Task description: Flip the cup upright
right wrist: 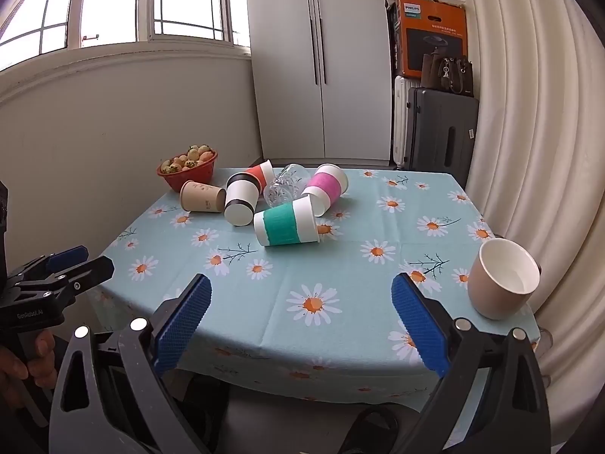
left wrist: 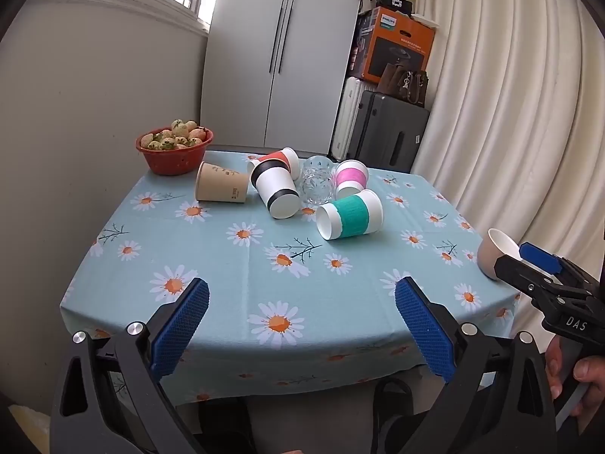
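- Here both grippers hang at the near edge of the tabletop point(right wrist: 340, 325), nothing grasped: left gripper point(left wrist: 302, 325) and right gripper point(right wrist: 302, 325) each have fingers spread wide, touching nothing.
- Near the right gripper, a beige cup point(right wrist: 503, 278) already stands upright.
- Farther off, the green-banded cup point(right wrist: 285, 225) lies on its side, nearest of the fallen cluster.
- Judged best: approach its sleeve across the width, grip gently, then rotate mouth-up.
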Action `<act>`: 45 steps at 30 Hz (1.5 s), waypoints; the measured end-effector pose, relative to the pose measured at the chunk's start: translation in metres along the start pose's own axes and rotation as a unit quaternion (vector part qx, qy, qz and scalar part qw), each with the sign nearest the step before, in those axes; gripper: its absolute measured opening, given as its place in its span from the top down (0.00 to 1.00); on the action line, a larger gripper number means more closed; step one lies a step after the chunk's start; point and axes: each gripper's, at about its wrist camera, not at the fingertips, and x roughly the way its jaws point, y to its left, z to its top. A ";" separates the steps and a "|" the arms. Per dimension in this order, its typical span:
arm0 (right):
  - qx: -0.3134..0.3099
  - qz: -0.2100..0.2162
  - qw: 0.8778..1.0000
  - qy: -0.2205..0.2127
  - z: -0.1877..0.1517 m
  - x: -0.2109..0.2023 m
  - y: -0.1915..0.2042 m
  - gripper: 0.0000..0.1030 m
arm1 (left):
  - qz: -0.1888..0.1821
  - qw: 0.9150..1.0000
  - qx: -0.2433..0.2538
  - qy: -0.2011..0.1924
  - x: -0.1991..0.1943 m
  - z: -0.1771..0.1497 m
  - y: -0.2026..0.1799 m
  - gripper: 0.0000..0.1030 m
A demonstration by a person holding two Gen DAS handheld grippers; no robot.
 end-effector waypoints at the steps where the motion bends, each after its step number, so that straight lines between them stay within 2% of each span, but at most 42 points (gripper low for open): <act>1: 0.000 0.000 1.000 0.000 0.000 0.000 0.001 0.08 | -0.001 1.000 -0.001 0.000 0.000 0.000 0.000 0.06; 32: -0.003 -0.004 1.000 0.012 0.000 0.006 0.004 0.08 | -0.004 1.000 0.004 -0.004 0.001 -0.001 -0.006 0.06; 45: 0.011 -0.007 0.999 0.042 0.005 0.023 0.001 0.08 | -0.012 0.999 0.000 0.046 0.019 0.009 0.000 0.06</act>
